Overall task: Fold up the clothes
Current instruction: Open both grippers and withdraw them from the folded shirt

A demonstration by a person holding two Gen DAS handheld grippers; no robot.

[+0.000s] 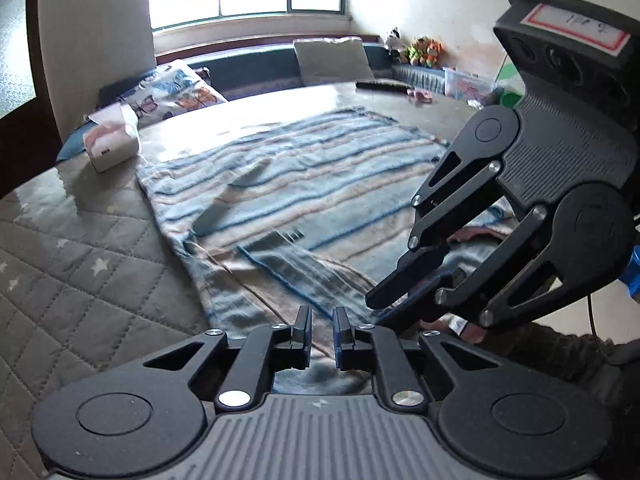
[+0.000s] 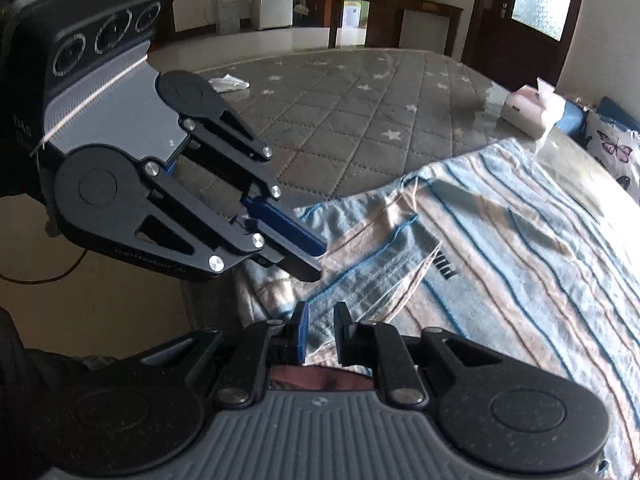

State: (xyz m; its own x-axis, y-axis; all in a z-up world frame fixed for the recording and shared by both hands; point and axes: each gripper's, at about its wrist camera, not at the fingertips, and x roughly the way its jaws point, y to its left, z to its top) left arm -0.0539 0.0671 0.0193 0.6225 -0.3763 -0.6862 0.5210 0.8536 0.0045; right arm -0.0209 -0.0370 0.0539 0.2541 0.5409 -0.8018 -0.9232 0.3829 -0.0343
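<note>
The striped garment [image 1: 304, 176] lay spread nearly flat across the quilted bench [image 1: 80, 248], its near edge rumpled and partly turned over, which suited pinching a hem. Both claws hung low over that near edge: the left claw [image 1: 322, 326] slightly parted and empty, the right claw [image 2: 320, 328] likewise released, angled inward.

Supporting surface: a grey quilted mattress [image 2: 352, 112] with white star print. Lying directly on it: a blue, white and tan striped cloth [image 1: 304, 184], spread mostly flat; a white tissue pack [image 1: 110, 146] near one edge; crumpled white paper [image 2: 228, 83] well apart.
</note>
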